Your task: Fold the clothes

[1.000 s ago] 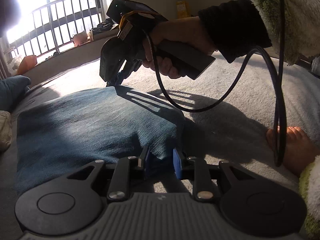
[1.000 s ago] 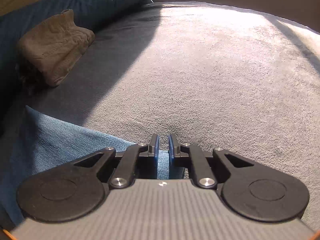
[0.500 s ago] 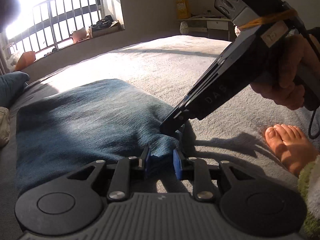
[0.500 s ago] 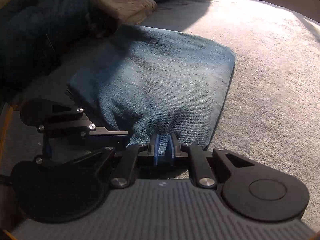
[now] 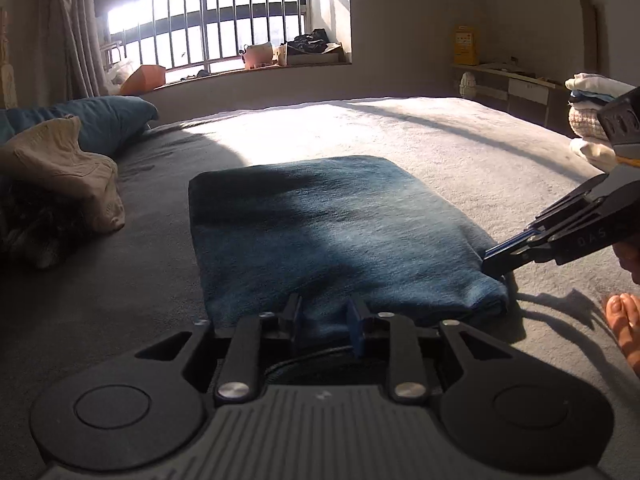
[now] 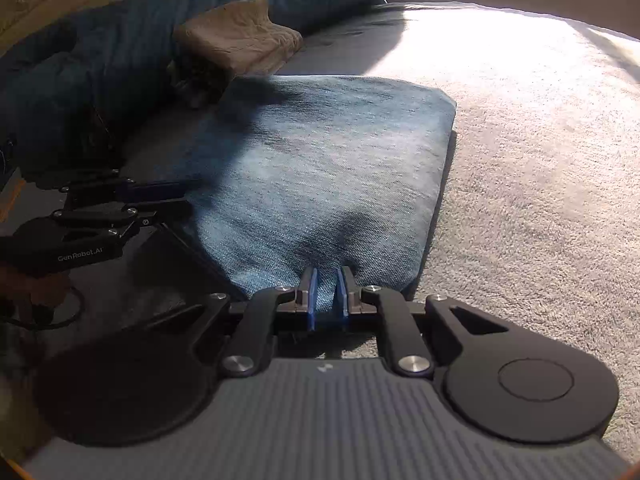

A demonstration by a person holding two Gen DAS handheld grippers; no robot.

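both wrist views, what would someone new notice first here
The folded blue cloth in the middle of the grey bed, half in sun and half in shadow. The left gripper is at its near edge and the right gripper is clamped on a corner. Behind, the bright barred window draws the eye.
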